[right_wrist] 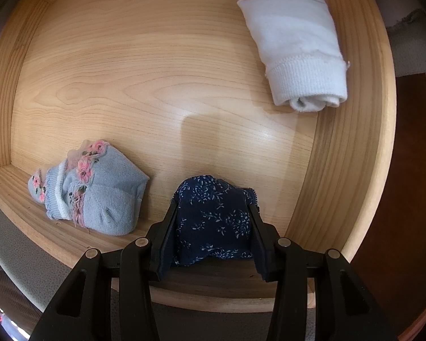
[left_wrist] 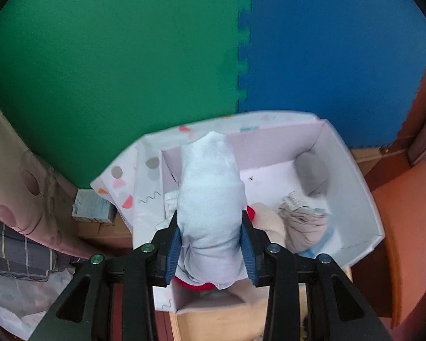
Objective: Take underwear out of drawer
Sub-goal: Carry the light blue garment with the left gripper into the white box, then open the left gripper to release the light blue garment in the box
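Navy floral underwear (right_wrist: 213, 218) is clamped by the right hand-held gripper (right_wrist: 213, 224) inside the wooden drawer (right_wrist: 156, 56); a pale-blue folded piece (left_wrist: 210, 199) is pinched by the left hand-held gripper (left_wrist: 210, 244) above a white box (left_wrist: 355, 199).

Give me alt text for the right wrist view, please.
The right gripper is shut on a folded navy floral-print underwear inside the light wooden drawer. A pale blue knitted piece with pink trim lies left; a rolled white garment lies far right.

Green (left_wrist: 113, 56) and blue foam mats (left_wrist: 340, 51)
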Tool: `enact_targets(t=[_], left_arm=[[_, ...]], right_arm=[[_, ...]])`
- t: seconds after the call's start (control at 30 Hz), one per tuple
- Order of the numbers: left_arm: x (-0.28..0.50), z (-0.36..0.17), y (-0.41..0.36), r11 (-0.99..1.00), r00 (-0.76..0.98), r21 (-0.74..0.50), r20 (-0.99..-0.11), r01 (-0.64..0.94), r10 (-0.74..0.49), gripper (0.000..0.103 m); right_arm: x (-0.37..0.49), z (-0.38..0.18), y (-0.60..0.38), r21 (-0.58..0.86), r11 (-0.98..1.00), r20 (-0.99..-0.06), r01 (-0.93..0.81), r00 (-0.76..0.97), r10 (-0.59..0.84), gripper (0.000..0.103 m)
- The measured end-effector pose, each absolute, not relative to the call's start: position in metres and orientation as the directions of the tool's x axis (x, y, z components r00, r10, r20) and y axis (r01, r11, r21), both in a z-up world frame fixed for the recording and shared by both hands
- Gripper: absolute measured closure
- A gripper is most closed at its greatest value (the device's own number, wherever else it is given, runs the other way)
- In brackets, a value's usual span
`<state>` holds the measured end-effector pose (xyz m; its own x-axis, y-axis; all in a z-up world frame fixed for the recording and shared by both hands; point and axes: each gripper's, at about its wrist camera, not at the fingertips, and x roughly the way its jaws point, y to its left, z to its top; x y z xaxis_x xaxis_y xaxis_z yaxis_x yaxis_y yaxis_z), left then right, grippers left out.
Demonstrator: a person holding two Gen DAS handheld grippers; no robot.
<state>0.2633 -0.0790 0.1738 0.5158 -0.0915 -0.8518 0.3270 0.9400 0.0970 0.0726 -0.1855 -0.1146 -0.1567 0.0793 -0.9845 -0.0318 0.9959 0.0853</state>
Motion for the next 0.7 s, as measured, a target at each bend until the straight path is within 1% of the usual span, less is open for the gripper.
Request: enact_targets(t=[0.13, 0.23, 0.4, 0.5, 0.67, 0.7], left_arm=[[0.276, 0.132, -0.090, 0.934, 0.472, 0.127, -0.880, 0.335, -0.049, 0.065], [0.282, 0.111, -0.092, 0.934, 0.460, 0.140, -0.888, 0.329, -0.029, 0.062], [0.287, 0.106, -0.090, 0.941, 0.458, 0.116, -0.888, 0.317, -0.045, 0.060], [0.284, 0.109, -0.093, 0.936, 0.464, 0.134, -0.885, 0.326, -0.035, 0.057], [0.279, 0.115, -0.096, 0.932, 0.477, 0.148, -0.879, 0.330, -0.030, 0.055], [0.277, 0.116, -0.096, 0.931, 0.478, 0.148, -0.878, 0.333, -0.032, 0.053]], right_arm=[[0.072, -0.114, -0.185, 0.088, 0.996, -0.985, -0.034, -0.155, 0.082, 0.060], [0.072, -0.113, -0.186, 0.094, 0.995, -0.984, -0.034, -0.157, 0.087, 0.060], [0.072, -0.114, -0.187, 0.093, 0.995, -0.984, -0.033, -0.158, 0.086, 0.060], [0.072, -0.114, -0.187, 0.093, 0.995, -0.984, -0.033, -0.158, 0.087, 0.059], [0.072, -0.114, -0.187, 0.091, 0.995, -0.984, -0.032, -0.158, 0.085, 0.059], [0.072, -0.114, -0.187, 0.092, 0.995, -0.984, -0.033, -0.158, 0.086, 0.059]])
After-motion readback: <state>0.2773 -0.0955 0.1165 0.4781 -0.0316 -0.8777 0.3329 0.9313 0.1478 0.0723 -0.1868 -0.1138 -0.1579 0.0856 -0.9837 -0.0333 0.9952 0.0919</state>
